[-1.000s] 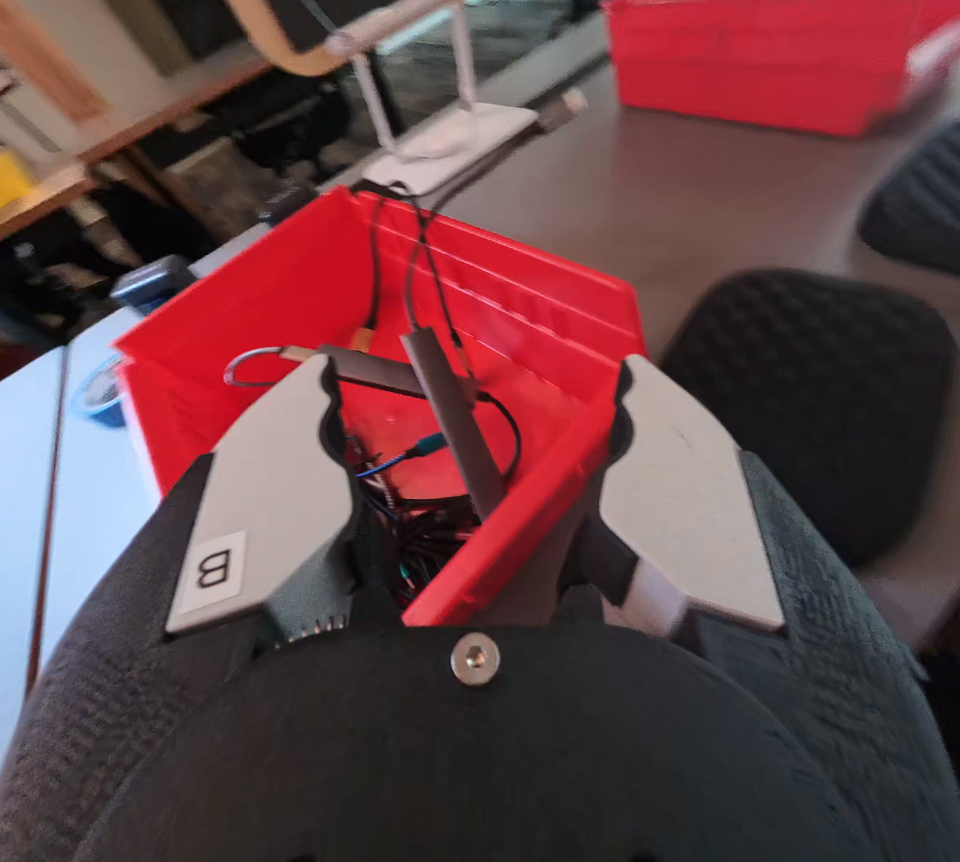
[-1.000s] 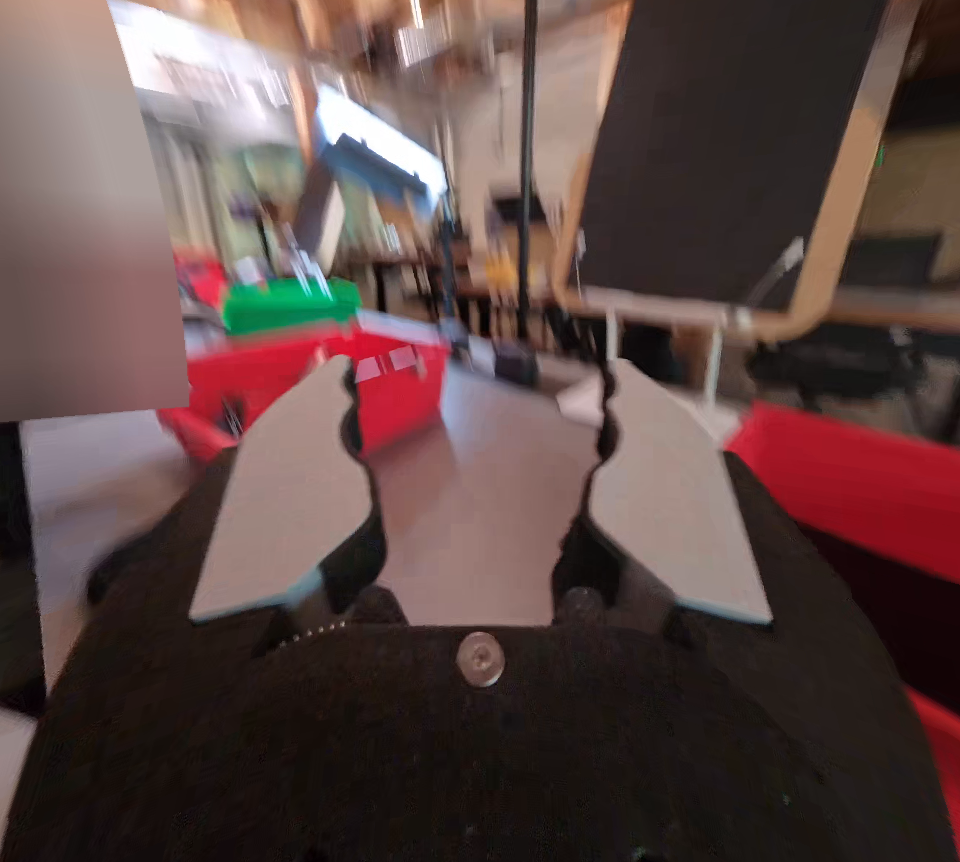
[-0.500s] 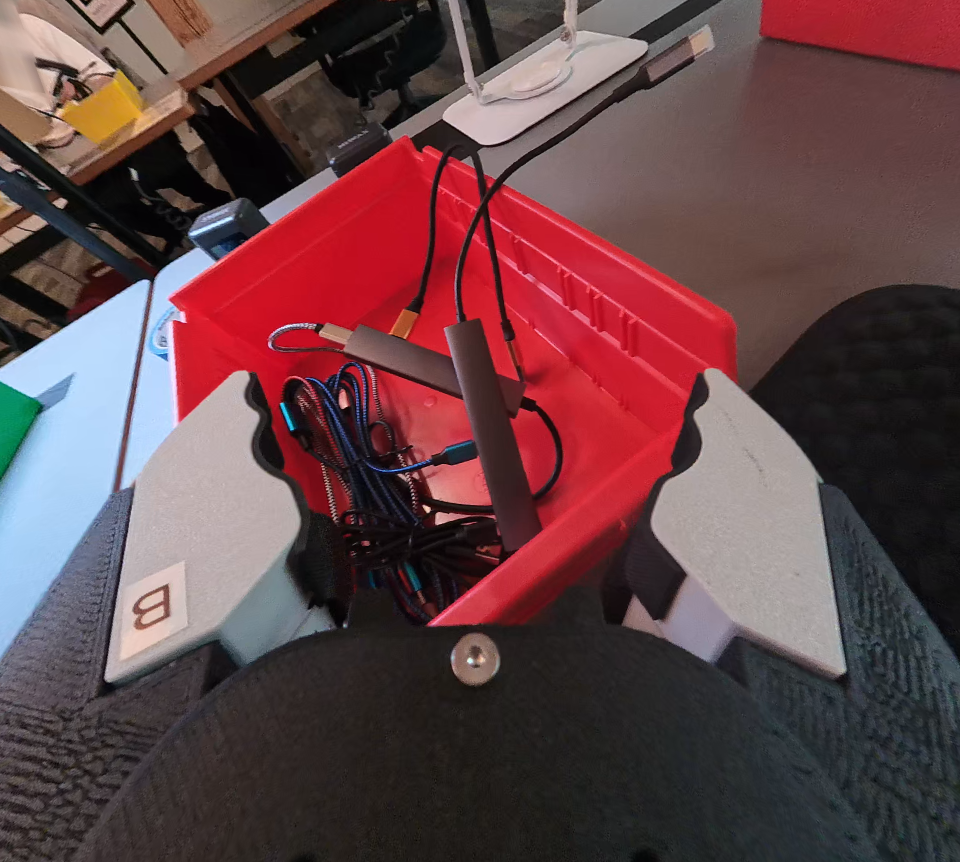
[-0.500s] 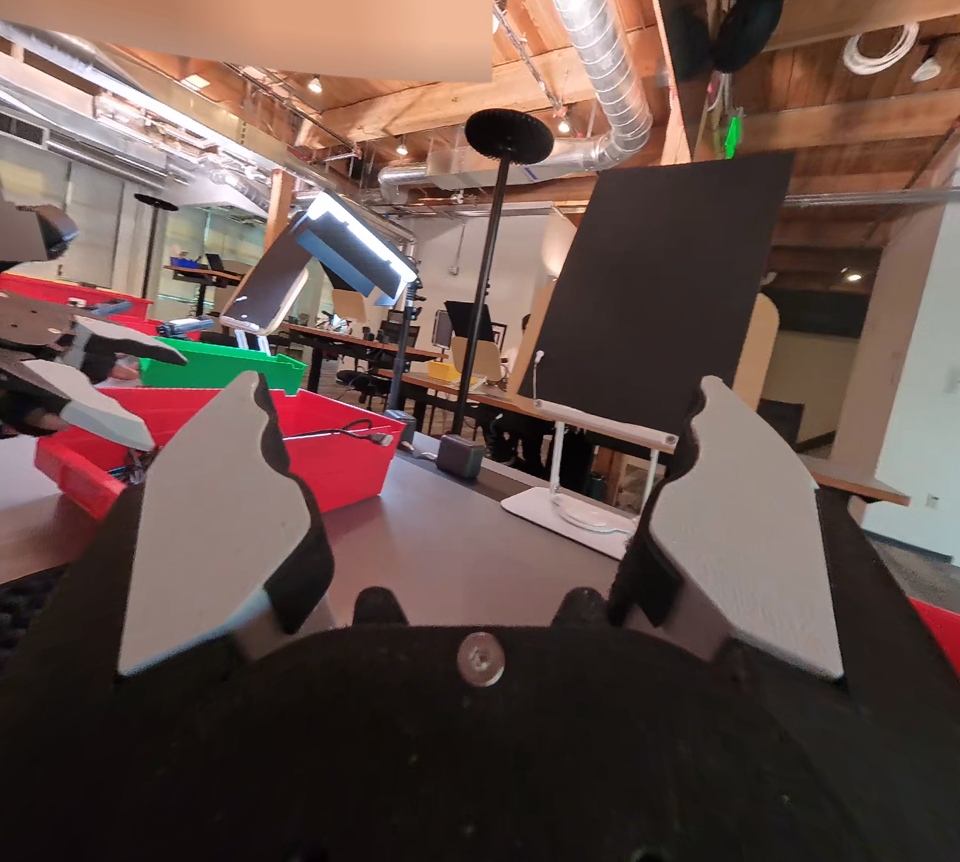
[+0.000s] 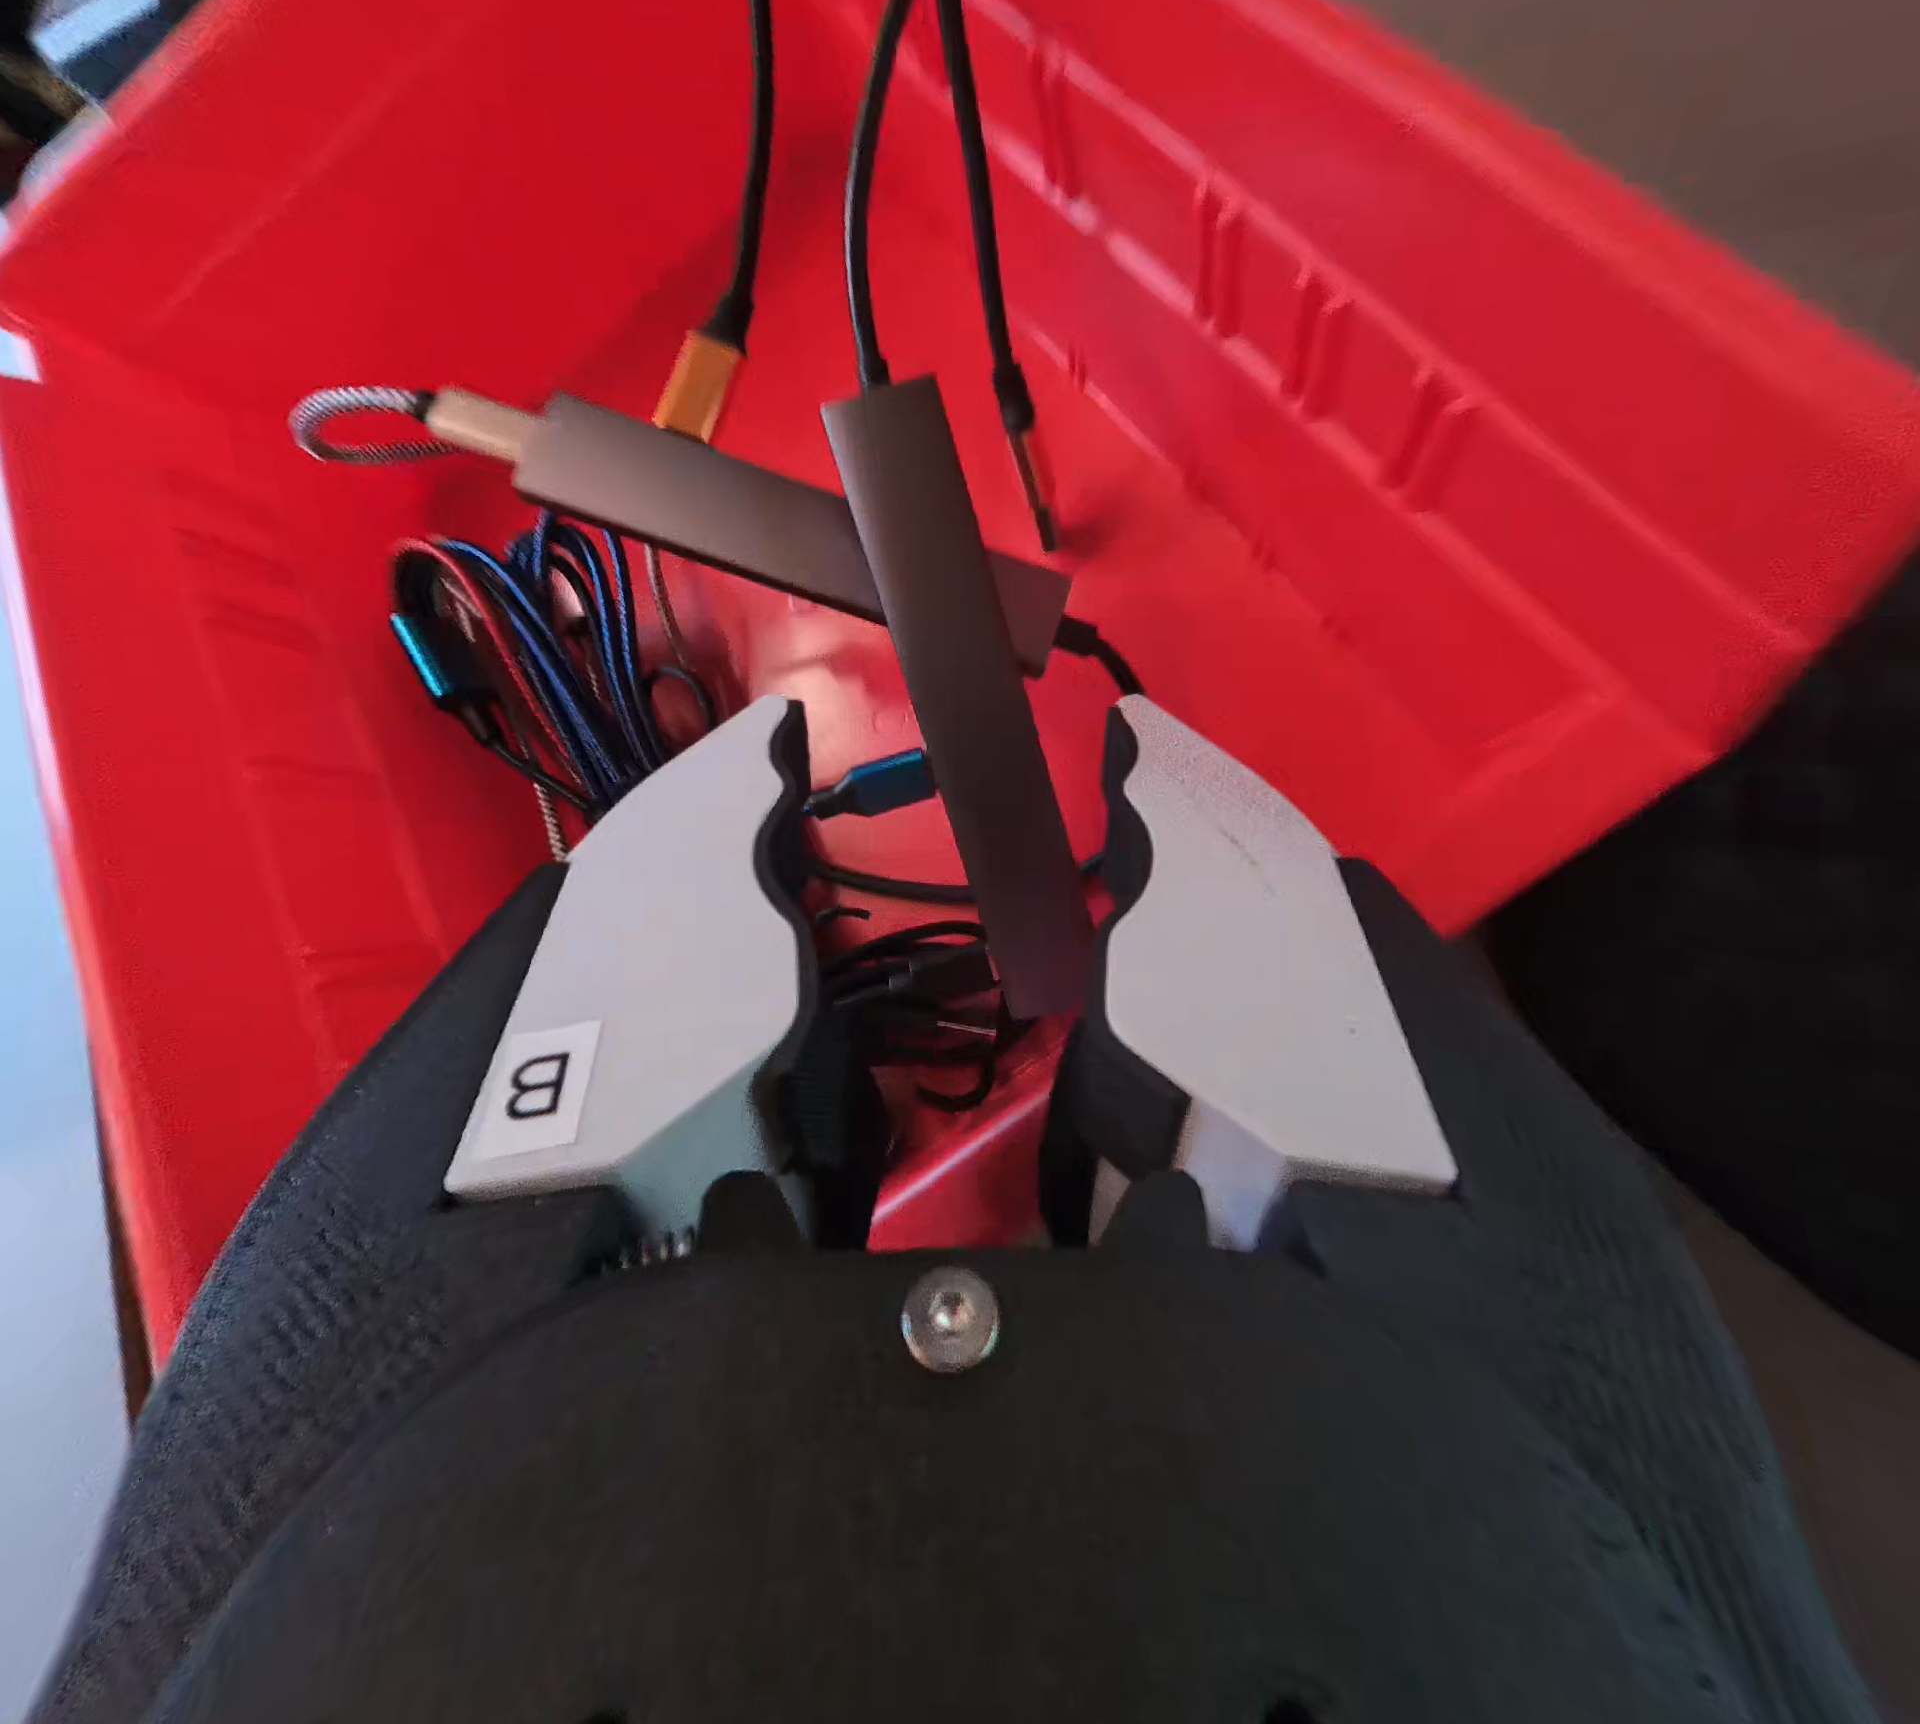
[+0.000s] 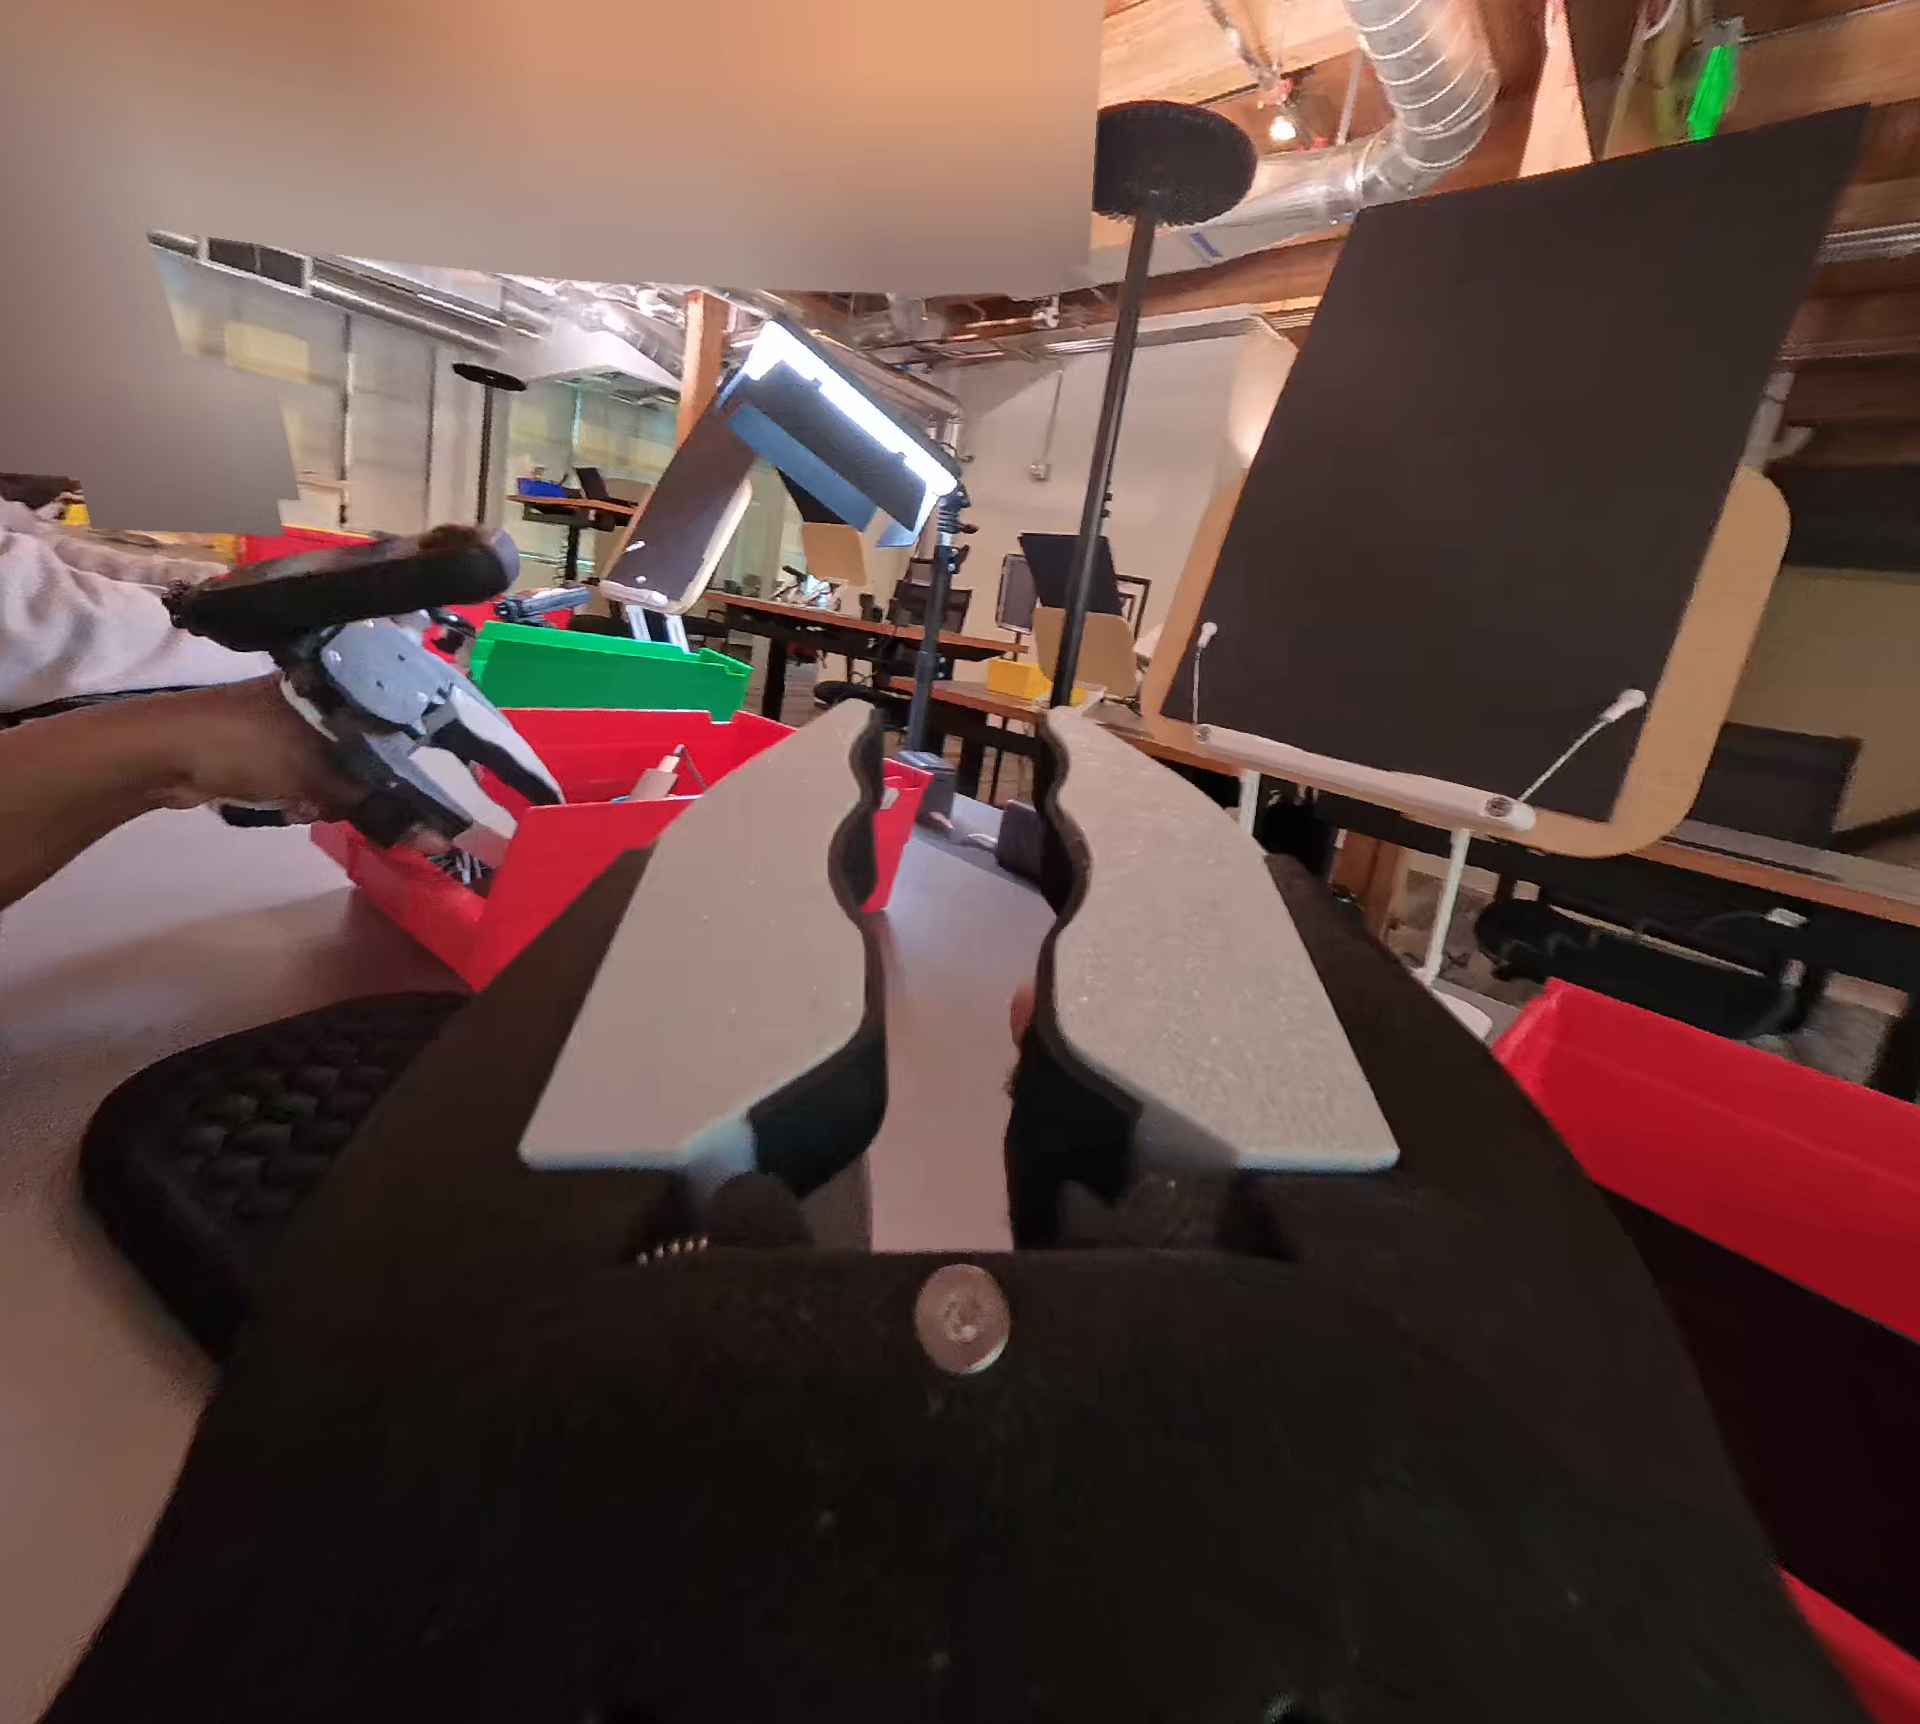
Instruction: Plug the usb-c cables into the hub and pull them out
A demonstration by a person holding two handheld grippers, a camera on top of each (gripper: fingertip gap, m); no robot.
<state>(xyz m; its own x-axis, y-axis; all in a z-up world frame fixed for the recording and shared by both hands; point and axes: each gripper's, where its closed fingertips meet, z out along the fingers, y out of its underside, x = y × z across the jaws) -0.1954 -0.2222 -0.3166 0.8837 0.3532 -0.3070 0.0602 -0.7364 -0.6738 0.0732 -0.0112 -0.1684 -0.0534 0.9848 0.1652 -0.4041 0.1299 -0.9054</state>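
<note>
A red bin (image 5: pixel 1299 324) holds two grey USB hubs that cross each other. One hub (image 5: pixel 686 479) lies flat. The other (image 5: pixel 977 739) runs toward me on top of it. Beside them lie a blue braided cable bundle (image 5: pixel 540 625), a blue USB-C plug (image 5: pixel 873 781), an orange plug (image 5: pixel 701 370) and black cables (image 5: pixel 914 978). My left gripper (image 5: pixel 951 729) is open inside the bin, with its fingers on either side of the upper hub and not touching it. It also shows in the right wrist view (image 6: pixel 488 770) over the bin (image 6: pixel 623 853). My right gripper (image 6: pixel 956 729) is empty above the table, its jaws a narrow gap apart.
A black mat (image 6: pixel 260 1113) lies on the grey table near the bin. A second red bin (image 6: pixel 1714 1155) sits at the right. A black board on a white stand (image 6: pixel 1507 479) and a black pole (image 6: pixel 1112 469) stand behind. A green bin (image 6: pixel 603 666) is farther back. A person's hand (image 6: pixel 208 760) holds the left gripper. Some 35 centimeters of space lies between my two pairs of fingers. My left gripper is the nearer one to the orange plug (image 5: pixel 701 370): about 7 centimeters, against 40 centimeters.
My left gripper has dropped into the red bin and its fingers have narrowed around the upper hub. My right gripper's fingers have closed to a narrow gap.
</note>
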